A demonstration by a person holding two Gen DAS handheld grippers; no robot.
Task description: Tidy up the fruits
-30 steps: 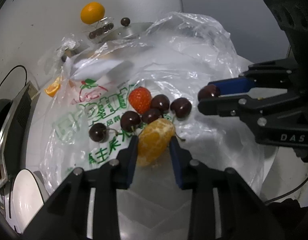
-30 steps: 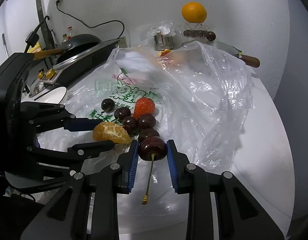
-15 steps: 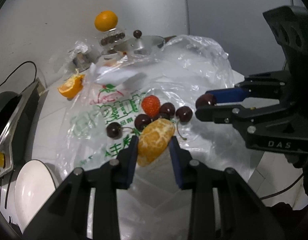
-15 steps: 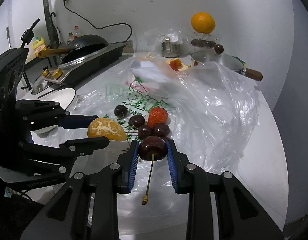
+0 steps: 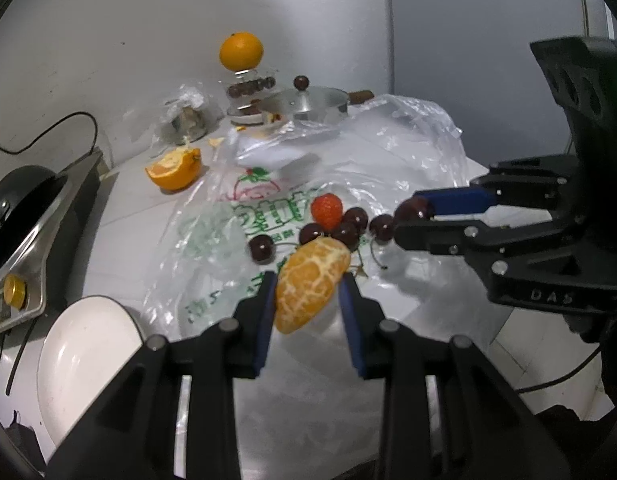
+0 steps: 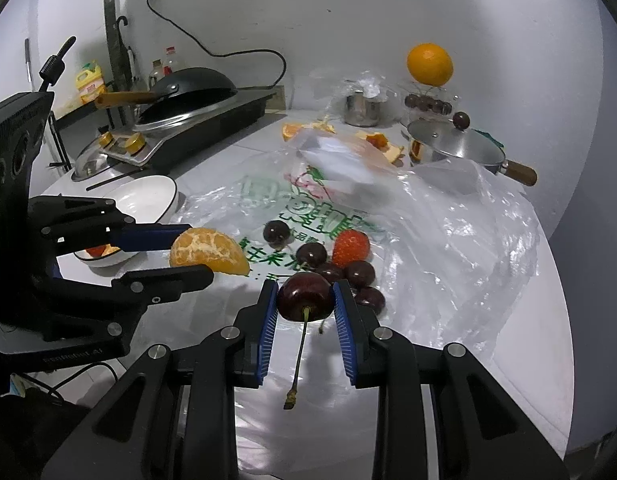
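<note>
Two fruits aloft over the plastic bag (image 6: 448,248): peeled orange (image 5: 310,280) pinched in left gripper (image 5: 308,300), cherry (image 6: 305,296) clamped in right gripper (image 6: 305,312). Risk: soft orange crushed or slipping; cherry rolling free, stem dangling.

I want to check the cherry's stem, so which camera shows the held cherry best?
The right wrist view: the cherry sits centered between the right gripper pads, its stem hanging down in full. The left wrist view shows it only from the side, partly hidden by a finger, stem unseen.
</note>
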